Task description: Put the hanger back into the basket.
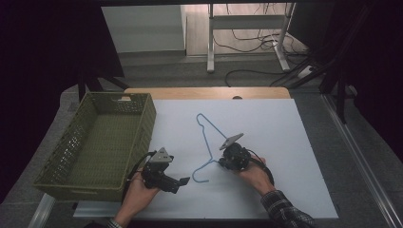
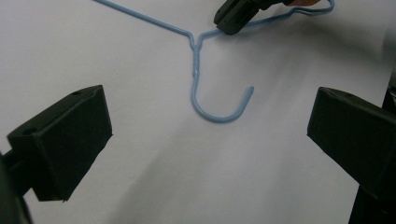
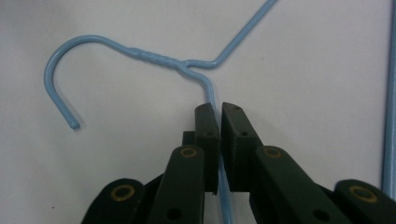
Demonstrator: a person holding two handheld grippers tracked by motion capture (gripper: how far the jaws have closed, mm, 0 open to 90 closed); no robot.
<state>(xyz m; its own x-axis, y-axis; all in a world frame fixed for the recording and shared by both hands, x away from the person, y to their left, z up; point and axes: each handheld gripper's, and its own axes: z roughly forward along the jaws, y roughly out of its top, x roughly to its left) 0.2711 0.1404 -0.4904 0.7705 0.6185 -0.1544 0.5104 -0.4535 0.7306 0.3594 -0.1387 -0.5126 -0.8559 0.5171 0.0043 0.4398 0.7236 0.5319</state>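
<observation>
Right gripper view had your right gripper (image 3: 215, 109) pinched on the blue wire hanger (image 3: 154, 59) lying flat on the bench (image 1: 266, 123), light, thin, likely slippery, while your left gripper (image 2: 205, 140) hung wide.

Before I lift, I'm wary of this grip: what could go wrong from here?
The right gripper pinches only one thin shoulder of the blue wire coat hanger, beside the neck, so it may swivel or slip. Swinging, its hook could snag the olive woven plastic basket or the open left gripper.
</observation>
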